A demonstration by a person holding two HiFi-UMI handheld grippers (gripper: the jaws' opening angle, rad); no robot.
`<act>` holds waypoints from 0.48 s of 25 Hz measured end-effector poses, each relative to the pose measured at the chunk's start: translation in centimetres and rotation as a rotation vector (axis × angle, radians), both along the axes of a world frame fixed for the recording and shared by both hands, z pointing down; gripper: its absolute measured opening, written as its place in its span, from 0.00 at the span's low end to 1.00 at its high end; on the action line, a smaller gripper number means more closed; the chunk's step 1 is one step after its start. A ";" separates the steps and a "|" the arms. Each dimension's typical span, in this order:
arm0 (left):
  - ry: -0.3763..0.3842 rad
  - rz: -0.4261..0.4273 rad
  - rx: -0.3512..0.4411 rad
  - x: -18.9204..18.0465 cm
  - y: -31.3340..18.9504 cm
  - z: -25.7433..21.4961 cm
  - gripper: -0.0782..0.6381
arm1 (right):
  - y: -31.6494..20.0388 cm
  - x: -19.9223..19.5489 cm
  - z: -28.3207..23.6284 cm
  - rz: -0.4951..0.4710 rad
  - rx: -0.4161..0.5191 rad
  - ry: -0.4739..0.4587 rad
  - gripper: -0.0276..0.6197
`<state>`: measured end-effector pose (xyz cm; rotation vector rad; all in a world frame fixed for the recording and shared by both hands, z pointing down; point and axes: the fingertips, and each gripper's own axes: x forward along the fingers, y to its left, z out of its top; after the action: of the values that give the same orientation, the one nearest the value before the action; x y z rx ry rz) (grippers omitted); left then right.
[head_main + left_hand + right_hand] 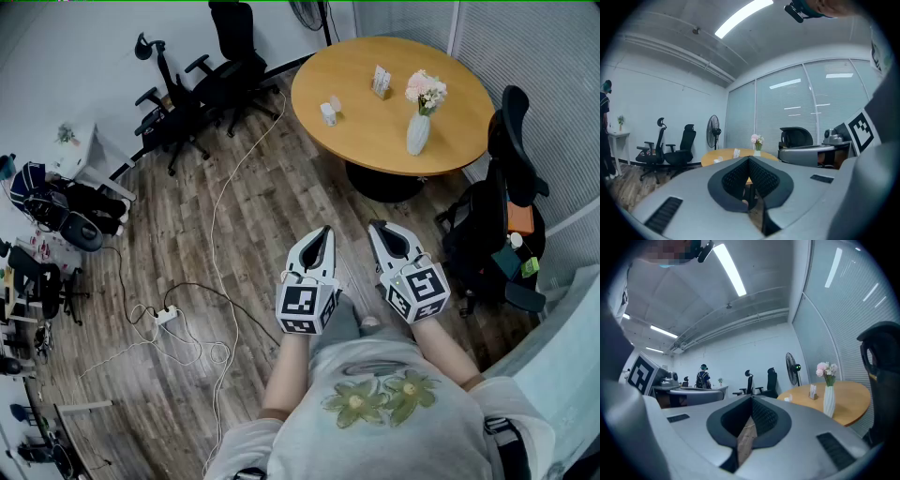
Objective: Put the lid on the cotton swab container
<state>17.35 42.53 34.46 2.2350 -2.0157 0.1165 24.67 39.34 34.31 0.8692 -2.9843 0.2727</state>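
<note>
printed flowers mark the person's grey shirt [403, 427] at the bottom of the head view, above a wood-plank floor [234, 234]. ahead stands a round wooden table [375, 141], well apart from both grippers. black office chairs [178, 112] stand off to its left.

on the table's left part sits the cotton swab container [328, 114], a small whitish box, upright. a smaller pale piece [335, 101] stands just beside it, on the far side; it is too small to tell whether that is the lid. further right are a card stand [381, 82] and a white vase [418, 134] of pink flowers [426, 90].

the left gripper [325, 232] and right gripper [375, 226] are held side by side close to the body, tips pointing toward the table, marker cubes toward the shirt. both sit roughly level, the left tipped slightly down. in the left gripper view the left gripper's [749, 160] jaws are pressed together with nothing between them; the right gripper view shows the right gripper [751, 400] likewise closed and empty.
</note>
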 end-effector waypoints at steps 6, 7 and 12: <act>-0.006 -0.007 -0.012 -1.1 -2.7 1.0 0.11 | -2.3 -1.2 0.7 -0.013 -0.002 0.008 0.04; -0.005 -0.006 -0.013 -1.5 -3.4 1.1 0.11 | -2.9 -1.6 0.7 -0.015 0.000 0.009 0.04; -0.001 0.007 -0.021 -3.8 -8.4 2.2 0.11 | -7.7 -4.1 1.8 -0.018 0.002 0.023 0.04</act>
<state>13.56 34.14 36.71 2.2306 -1.9975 0.1394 20.58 31.67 36.07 0.8397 -2.9705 0.2572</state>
